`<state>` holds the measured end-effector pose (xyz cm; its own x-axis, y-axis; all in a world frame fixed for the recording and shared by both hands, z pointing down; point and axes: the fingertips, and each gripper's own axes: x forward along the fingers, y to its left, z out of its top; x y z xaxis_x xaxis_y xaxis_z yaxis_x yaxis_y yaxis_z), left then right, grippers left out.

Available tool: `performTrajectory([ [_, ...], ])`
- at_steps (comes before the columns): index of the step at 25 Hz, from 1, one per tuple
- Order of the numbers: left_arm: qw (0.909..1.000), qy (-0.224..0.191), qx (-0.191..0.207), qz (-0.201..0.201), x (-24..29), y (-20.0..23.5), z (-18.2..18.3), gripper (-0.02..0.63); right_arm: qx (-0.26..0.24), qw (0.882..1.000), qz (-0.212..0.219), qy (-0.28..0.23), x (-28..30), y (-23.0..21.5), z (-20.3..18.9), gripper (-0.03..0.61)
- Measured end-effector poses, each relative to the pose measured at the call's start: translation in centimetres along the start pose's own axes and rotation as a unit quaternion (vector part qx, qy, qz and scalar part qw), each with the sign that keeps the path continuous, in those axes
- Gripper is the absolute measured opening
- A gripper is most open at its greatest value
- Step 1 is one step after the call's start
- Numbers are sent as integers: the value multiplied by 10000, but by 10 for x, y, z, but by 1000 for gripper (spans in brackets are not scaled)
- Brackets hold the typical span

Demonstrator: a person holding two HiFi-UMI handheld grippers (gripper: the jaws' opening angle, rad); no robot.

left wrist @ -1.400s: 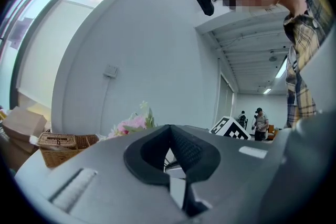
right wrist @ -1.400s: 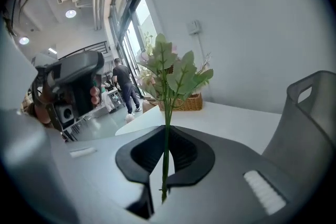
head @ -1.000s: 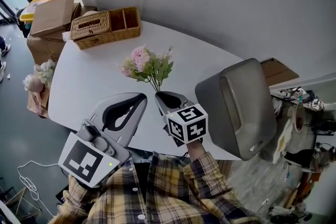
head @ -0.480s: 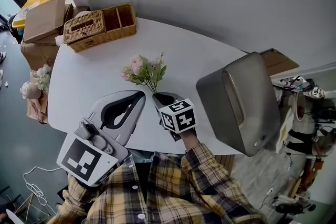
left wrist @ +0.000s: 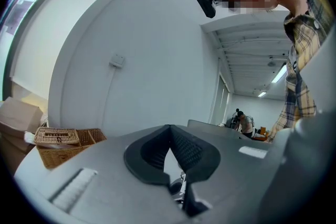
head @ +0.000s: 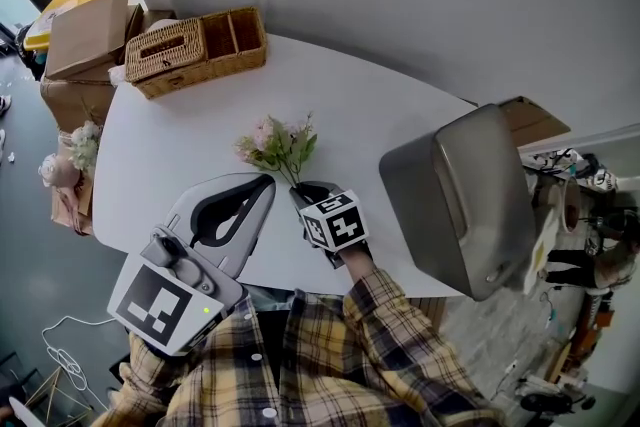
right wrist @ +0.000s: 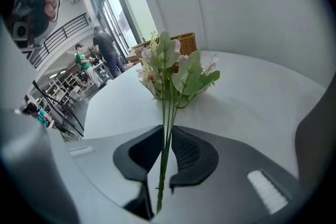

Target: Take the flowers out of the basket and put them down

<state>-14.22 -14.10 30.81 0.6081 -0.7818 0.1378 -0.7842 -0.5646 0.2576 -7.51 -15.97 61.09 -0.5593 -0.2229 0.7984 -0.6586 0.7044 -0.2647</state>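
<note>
A small bunch of pink flowers (head: 278, 143) with green leaves lies low over the white table (head: 170, 140), blossoms pointing away from me. Its thin stems (right wrist: 167, 128) run between the jaws of my right gripper (head: 312, 191), which points steeply down near the front edge. Those jaws have just been opening; the stems still sit in the gap, and the pads look slightly parted from them. The wicker basket (head: 195, 48) stands at the table's far left corner. My left gripper (head: 266, 183) hovers to the left of the right one, shut on nothing.
A grey plastic bin (head: 460, 200) stands off the table's right edge. Cardboard boxes (head: 85, 30) and more flowers (head: 75, 150) sit on the floor to the left. The white wall runs close behind the table.
My right gripper has come down with the flowers, and the blossoms sit lower over the table. The left gripper has stayed put.
</note>
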Motion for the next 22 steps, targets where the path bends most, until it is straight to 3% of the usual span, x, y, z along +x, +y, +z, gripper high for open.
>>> performTrajectory([
  [6,10000,-7,-30,45,-6,7,-2,12,-76,9998,-167,119,9,-3,-9,73],
  [11,10000,-16,-9,4,-10,4,-3,12,-84,9996,-161,234,11,-1,-16,129],
  [22,9999,-44,34,-106,-17,-13,-4,12,91,9993,-329,-137,-8,-3,-11,161],
])
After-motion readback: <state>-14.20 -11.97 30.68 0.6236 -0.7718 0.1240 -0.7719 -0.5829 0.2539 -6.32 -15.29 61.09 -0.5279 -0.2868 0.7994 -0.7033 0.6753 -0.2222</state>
